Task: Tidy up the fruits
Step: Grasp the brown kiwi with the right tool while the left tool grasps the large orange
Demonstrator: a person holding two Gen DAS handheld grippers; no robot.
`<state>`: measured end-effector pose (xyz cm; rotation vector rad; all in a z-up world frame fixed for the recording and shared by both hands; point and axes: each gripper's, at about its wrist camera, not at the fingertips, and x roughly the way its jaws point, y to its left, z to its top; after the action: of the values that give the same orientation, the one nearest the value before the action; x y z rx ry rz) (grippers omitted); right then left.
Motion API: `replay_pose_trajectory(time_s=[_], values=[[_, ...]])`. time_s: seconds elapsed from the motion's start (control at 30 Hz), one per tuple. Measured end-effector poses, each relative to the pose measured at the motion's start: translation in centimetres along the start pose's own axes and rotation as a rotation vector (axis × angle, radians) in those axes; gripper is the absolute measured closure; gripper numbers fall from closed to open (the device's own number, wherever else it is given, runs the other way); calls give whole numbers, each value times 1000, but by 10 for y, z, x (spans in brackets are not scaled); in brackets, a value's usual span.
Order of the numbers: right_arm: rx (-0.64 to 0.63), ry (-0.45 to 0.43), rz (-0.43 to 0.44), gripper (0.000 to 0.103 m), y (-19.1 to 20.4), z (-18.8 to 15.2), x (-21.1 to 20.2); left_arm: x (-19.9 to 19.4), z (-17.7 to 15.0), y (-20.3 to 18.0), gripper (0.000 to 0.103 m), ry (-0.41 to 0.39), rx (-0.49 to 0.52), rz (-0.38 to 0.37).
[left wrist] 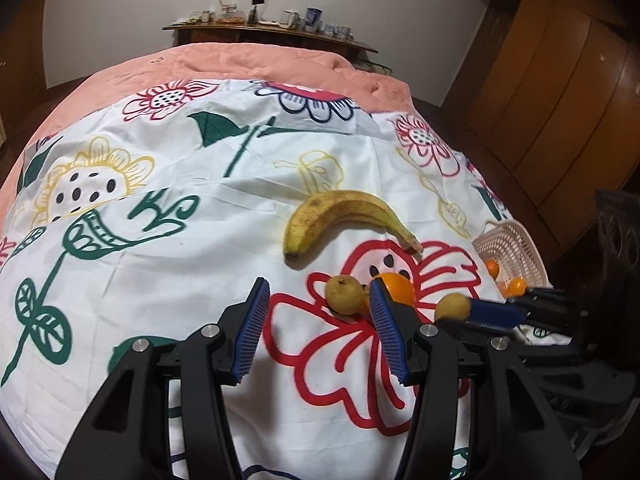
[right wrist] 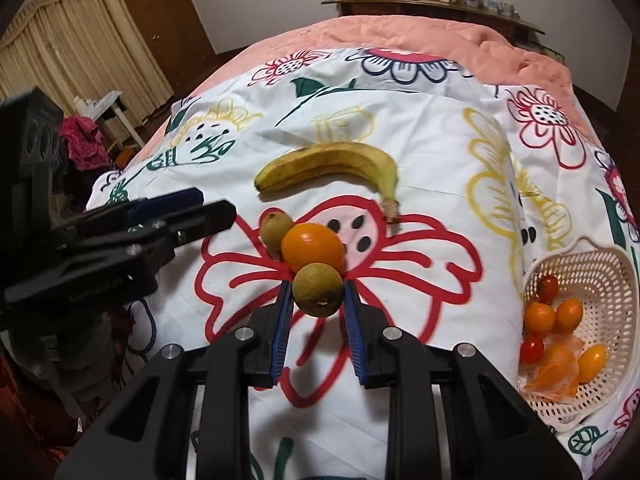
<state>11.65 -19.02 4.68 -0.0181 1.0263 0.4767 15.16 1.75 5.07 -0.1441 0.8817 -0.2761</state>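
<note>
Your right gripper (right wrist: 318, 294) pinches the brown round fruit (right wrist: 318, 289) at its fingertips; keep that squeeze gentle and carry it rightward to the basket (right wrist: 600, 264). Your left gripper (left wrist: 318, 312) hangs wide open, empty

Floral sheet (left wrist: 160, 280) over pink quilt (left wrist: 248, 60); cluttered shelf (left wrist: 272, 32); curtains (right wrist: 72, 48).

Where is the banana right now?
The banana lies on the flowered sheet in the middle of the right wrist view, just beyond the orange, with the white basket off to its right.
</note>
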Motion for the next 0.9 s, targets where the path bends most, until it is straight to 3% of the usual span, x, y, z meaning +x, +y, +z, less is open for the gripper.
replay_pose_trajectory(time_s=[0.27, 0.47, 0.67, 0.9], values=[[45, -33, 23, 77, -17, -7, -10, 32, 0, -9, 50, 89, 63, 24], [61, -42, 31, 77, -24, -9, -12, 38, 5, -12, 56, 89, 88, 29], [74, -48, 36, 77, -28, -11, -13, 38, 5, -11, 71, 86, 79, -38], [90, -51, 39, 77, -32, -13, -13, 25, -5, -26, 72, 88, 110, -137]])
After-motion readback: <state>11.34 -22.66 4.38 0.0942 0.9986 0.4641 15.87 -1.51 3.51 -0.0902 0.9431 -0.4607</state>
